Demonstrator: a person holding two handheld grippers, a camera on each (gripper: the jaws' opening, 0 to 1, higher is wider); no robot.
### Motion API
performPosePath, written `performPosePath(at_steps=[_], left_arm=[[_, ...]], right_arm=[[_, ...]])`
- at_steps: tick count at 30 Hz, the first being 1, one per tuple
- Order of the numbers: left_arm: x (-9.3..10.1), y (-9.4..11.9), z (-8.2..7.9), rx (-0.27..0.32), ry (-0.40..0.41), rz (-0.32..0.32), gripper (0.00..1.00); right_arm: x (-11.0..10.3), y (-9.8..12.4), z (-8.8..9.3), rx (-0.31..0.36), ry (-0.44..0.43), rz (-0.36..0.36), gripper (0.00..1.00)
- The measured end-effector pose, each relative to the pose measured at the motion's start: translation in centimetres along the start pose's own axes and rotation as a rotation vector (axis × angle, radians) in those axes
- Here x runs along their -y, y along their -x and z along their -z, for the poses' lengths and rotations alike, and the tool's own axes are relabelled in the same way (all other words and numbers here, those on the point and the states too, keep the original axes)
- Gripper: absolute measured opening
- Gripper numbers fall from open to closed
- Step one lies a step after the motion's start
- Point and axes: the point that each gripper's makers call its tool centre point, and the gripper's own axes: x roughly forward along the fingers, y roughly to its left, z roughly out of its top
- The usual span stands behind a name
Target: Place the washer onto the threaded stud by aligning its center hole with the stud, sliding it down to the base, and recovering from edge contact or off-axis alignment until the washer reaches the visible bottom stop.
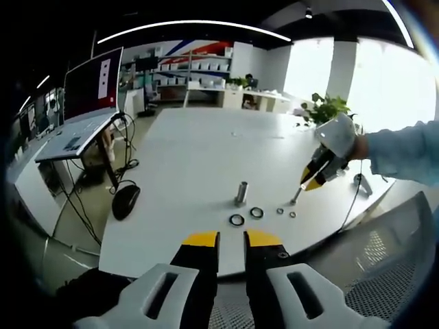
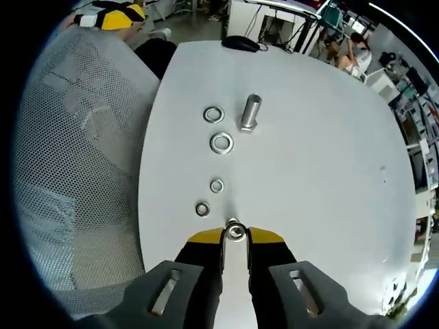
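A stout threaded stud (image 1: 241, 193) (image 2: 250, 113) stands upright near the white table's front edge. Two larger washers (image 1: 236, 220) (image 2: 221, 142) lie flat beside it, and two small washers (image 1: 280, 210) (image 2: 217, 185) lie farther along. My right gripper (image 1: 310, 181) (image 2: 235, 236) is shut on a thin metal bolt (image 1: 295, 197) (image 2: 235, 232), held upright with its lower end at the table beyond the small washers. My left gripper (image 1: 232, 238) hangs off the table edge in front of the stud. Its jaws are a narrow gap apart with nothing between them. Its yellow tips also show as the left gripper (image 2: 113, 15).
A mesh chair (image 1: 391, 274) (image 2: 75, 171) stands against the table's near edge. A black mouse (image 1: 125, 201) (image 2: 240, 43) lies at the table's end with cables behind it. A laptop (image 1: 89, 89) sits on a side desk. A potted plant (image 1: 326, 106) stands at the far side.
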Motion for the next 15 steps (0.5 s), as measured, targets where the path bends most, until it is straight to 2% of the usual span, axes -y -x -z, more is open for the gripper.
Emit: performPosePath(at_steps=[15], left_arm=[[-0.01, 0.00, -0.08, 0.005, 0.003, 0.000, 0.11]], right_arm=[[0.10, -0.73, 0.16, -0.018, 0.004, -0.019, 0.13]])
